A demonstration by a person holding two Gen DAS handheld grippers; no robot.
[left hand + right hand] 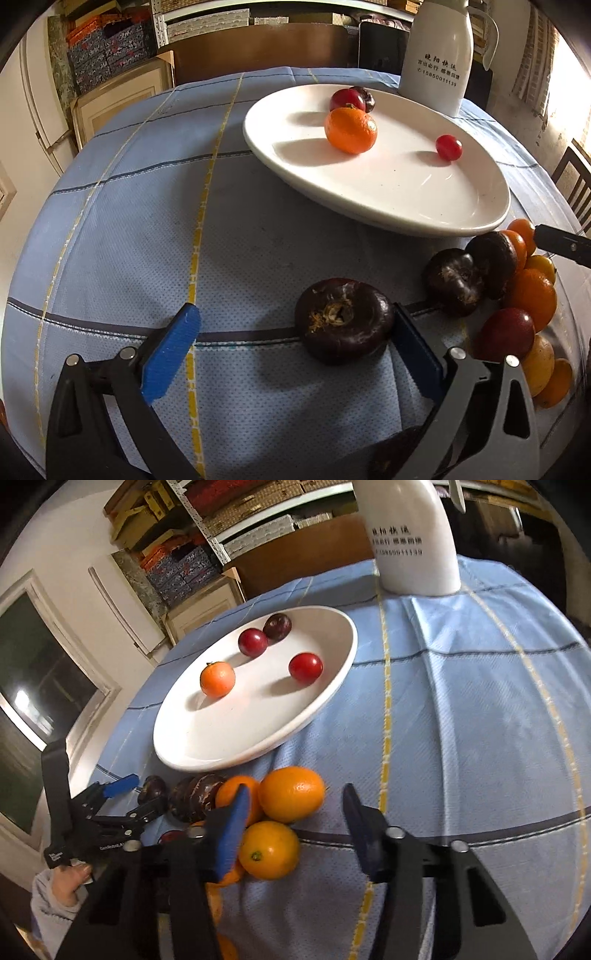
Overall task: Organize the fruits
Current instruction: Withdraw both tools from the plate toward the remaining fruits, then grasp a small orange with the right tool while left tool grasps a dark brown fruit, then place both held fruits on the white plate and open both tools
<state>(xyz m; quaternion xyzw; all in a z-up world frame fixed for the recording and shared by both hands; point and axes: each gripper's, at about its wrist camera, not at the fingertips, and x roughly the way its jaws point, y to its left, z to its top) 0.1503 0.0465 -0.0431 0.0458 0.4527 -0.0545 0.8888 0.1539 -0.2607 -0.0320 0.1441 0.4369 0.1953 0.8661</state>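
Dark flattened fruit (343, 320), on the bench near the plate (369, 206), between the spread fingers of the left gripper (295, 354): likely light, firm, glossy-slick; grip across its rounded sides.

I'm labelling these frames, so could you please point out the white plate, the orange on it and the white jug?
white plate (424, 199), left wrist view, bare inner surface.
orange (351, 130), left wrist view, middle of its peel.
white jug (437, 55), left wrist view, printed front of body.
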